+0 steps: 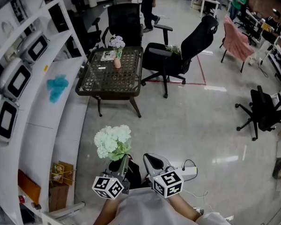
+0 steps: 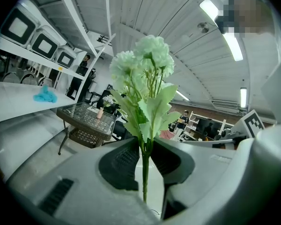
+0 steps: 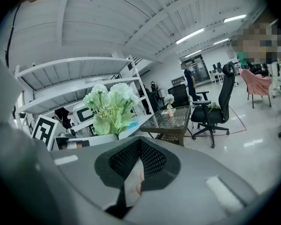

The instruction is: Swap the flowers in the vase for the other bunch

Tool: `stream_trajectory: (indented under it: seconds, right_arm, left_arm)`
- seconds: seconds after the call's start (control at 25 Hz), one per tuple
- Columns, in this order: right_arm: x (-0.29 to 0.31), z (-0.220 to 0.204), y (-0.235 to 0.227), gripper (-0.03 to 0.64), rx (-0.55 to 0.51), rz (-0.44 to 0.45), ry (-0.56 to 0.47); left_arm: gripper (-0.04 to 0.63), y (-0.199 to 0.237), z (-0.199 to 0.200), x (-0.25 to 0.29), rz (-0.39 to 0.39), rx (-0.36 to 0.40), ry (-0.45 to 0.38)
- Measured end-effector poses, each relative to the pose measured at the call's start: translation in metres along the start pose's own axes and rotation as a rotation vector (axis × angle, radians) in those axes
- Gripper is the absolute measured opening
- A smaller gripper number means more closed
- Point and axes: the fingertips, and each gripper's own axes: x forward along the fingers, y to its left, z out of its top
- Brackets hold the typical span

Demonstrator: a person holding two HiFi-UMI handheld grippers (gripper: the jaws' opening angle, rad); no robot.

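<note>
Head view puts you at the carry step: your left tool (image 1: 123, 167) pinches the stem of the pale green bunch (image 1: 113, 142), upright and close to your body. Your right tool (image 1: 153, 162) sits beside it, jaws together, empty. The vase (image 1: 117, 62) stands well away on the tabletop (image 1: 103, 81) with its old flowers (image 1: 116, 42) in it. Next, you likely walk over and pull those out.

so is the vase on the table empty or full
Not empty: pale flowers stand up out of the vase on the table; the green bunch is clamped in the left gripper.
</note>
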Motion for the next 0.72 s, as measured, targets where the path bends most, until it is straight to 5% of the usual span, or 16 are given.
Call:
stream_trajectory:
  seconds: [0.72]
  right_arm:
    - [0.027, 0.022, -0.019, 0.006, -0.013, -0.018, -0.011]
  left_arm:
    - [0.078, 0.014, 0.017, 0.036, -0.005, 0.016, 0.017]
